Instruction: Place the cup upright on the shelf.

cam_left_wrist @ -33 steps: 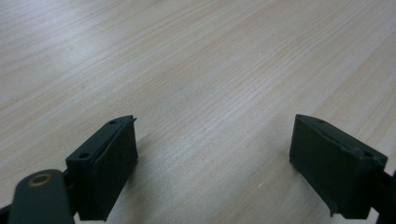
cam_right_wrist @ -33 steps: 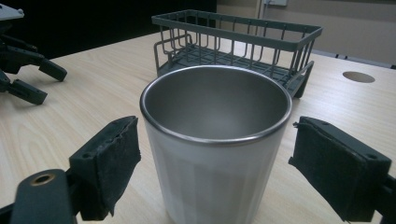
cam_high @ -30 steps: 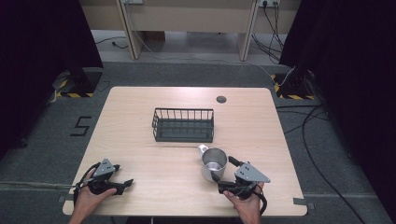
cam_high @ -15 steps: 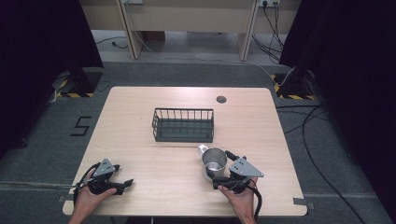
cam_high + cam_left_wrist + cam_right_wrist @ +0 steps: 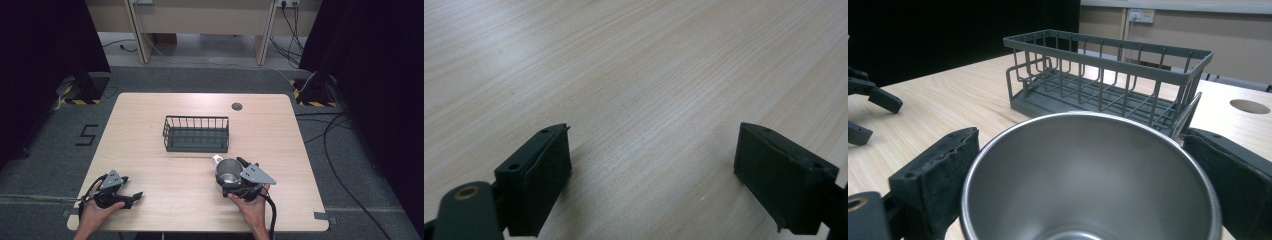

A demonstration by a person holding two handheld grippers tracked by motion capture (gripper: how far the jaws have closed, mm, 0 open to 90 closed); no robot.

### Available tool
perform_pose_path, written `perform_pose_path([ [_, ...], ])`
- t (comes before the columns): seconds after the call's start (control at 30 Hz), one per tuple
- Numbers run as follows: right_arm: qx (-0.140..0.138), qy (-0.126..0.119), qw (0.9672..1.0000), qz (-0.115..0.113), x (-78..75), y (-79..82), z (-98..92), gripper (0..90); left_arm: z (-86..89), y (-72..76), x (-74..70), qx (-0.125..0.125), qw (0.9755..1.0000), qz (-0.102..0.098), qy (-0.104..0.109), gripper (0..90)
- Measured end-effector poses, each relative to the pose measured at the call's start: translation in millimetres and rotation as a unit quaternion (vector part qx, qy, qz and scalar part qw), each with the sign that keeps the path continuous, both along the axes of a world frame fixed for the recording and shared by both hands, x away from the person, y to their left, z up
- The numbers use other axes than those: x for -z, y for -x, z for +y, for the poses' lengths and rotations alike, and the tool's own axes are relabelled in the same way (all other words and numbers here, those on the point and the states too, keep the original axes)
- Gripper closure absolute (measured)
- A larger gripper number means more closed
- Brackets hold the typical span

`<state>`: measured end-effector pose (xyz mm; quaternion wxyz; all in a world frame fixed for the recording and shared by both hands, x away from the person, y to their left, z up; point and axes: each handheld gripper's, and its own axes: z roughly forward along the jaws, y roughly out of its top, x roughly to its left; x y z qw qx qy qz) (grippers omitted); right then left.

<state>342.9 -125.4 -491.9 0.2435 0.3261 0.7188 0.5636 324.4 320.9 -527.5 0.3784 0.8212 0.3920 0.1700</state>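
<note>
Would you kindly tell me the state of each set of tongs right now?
Left tongs: open, holding nothing.
Right tongs: just been opening, now open around the steel cup, not gripping it.

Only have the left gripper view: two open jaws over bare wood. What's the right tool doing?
Observer: The right tool has a jaw on each side of an upright steel cup. The jaws have just been opening, and I can't tell whether the pads touch it.
Operator: Anything beyond the cup?
Observer: A dark wire basket, empty, stands mid-table just past the cup and clear of it.
</note>
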Motion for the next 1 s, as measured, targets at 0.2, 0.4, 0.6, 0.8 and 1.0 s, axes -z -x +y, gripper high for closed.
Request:
perform_pose_path([
  [0.2, 0.000, 0.002, 1.0000, -0.005, 1.9, -2.4, 1.6, 4.9, 0.0, 0.0, 0.0, 0.000, 1.0000, 0.000, 0.000, 14.3],
  [0.4, -0.002, -0.001, 1.0000, -0.005, 3.5, -3.0, 2.6, 5.7, 0.0, 0.0, 0.0, 0.000, 1.0000, 0.000, 0.000, 14.3],
  [0.6, -0.002, 0.002, 1.0000, -0.005, 2.9, -3.2, 2.5, 6.1, 0.0, 0.0, 0.0, 0.000, 1.0000, 0.000, 0.000, 14.3],
  [0.8, -0.006, 0.004, 1.0000, -0.001, 1.9, -4.1, 2.1, 6.1, 0.0, 0.0, 0.0, 0.000, 1.0000, 0.000, 0.000, 14.3],
  [1.0, -0.029, 0.005, 0.9996, 0.000, 1.4, -8.9, -0.9, 6.2, 0.0, 0.0, 0.0, 0.000, 1.0000, 0.000, 0.000, 14.3],
])
